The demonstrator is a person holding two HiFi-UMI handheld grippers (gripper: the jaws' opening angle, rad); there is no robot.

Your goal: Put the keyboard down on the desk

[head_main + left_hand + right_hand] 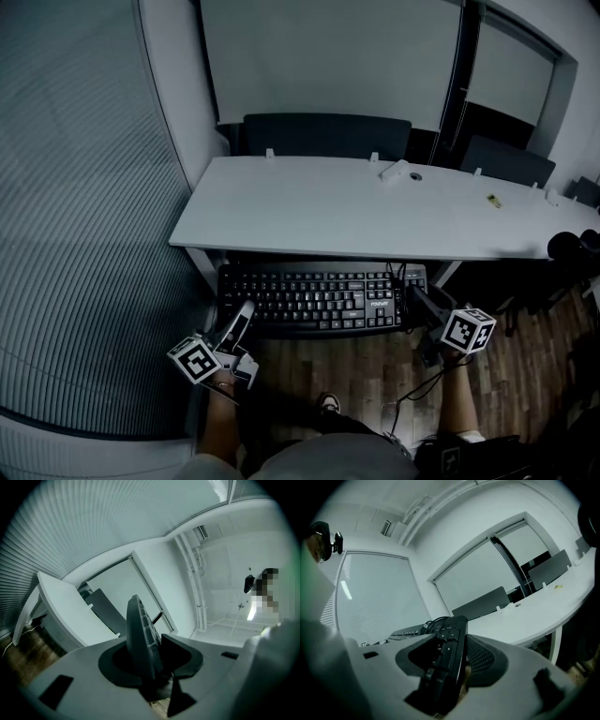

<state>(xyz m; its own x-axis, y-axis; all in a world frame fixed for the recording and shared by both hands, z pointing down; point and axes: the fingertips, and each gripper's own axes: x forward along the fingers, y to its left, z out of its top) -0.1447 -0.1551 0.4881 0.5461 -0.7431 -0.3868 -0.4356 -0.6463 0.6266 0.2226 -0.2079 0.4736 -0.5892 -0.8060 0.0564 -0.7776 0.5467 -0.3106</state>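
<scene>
A black keyboard [319, 298] hangs level in the air just in front of the white desk [309, 211], below its front edge. My left gripper [234, 328] is shut on the keyboard's left end; in the left gripper view the keyboard's edge [140, 639] stands clamped between the dark pads. My right gripper [422, 307] is shut on the right end, where the number-pad keys [446, 658] sit pressed between its pads. The keyboard's cable loops up behind it [433, 620].
On the desk lie a small white object [395, 172] and a tiny yellow item [493, 201]. Dark chairs [326, 136] stand behind the desk. A ribbed wall [75, 216] runs along the left. Wooden floor [328, 370] and a cable lie below.
</scene>
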